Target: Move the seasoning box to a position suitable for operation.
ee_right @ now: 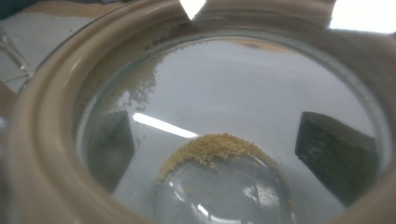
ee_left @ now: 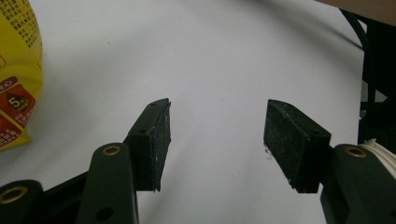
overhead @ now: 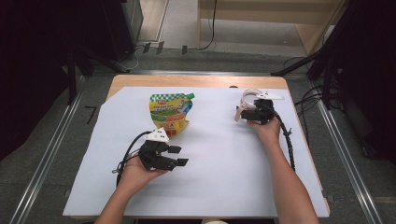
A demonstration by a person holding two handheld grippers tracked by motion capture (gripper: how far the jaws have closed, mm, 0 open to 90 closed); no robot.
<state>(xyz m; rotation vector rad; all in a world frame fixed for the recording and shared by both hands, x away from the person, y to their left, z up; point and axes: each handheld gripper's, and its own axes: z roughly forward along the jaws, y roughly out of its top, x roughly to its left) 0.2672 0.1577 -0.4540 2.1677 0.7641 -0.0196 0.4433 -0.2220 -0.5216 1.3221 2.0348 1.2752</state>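
A yellow, green and orange spouted food pouch [overhead: 169,114] lies flat on the white sheet, its corner at the left of the left gripper view [ee_left: 16,70]. Just in front of it my left gripper [overhead: 180,156] hovers open, with bare sheet between its pads [ee_left: 217,121]. At the back right my right gripper [overhead: 251,108] is shut on a clear glass jar [overhead: 246,100] that is tipped on its side. The right gripper view looks into the jar's beige-rimmed mouth [ee_right: 42,140]; a small heap of yellow grains [ee_right: 219,144] lies inside, and both jaws show through the glass.
A white sheet [overhead: 215,182] covers most of the wooden table [overhead: 187,80]. Black cables trail from both grippers, the right one [overhead: 290,144] running along the sheet's right side. Metal floor rails and dark stands surround the table.
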